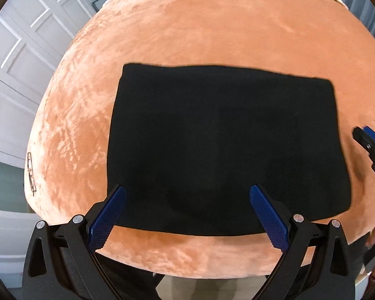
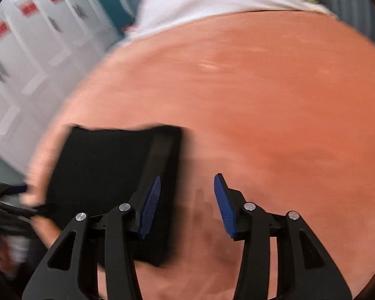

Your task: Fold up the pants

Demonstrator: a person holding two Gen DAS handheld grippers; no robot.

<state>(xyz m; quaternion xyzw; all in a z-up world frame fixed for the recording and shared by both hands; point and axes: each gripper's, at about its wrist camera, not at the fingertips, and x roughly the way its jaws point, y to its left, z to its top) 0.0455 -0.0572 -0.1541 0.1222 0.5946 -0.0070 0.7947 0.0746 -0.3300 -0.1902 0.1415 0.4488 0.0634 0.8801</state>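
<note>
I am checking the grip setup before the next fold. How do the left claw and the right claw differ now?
The left claw stands wide open, while the right claw is open more narrowly. The left claw hovers over the near edge of the folded black pants; the right claw is over the bare orange blanket, beside the pants' right edge. Both are empty and have blue pads.

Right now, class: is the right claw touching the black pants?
Apart. In the right wrist view the right claw hangs open over bare orange blanket, beside the folded black pants, gripping nothing.
</note>
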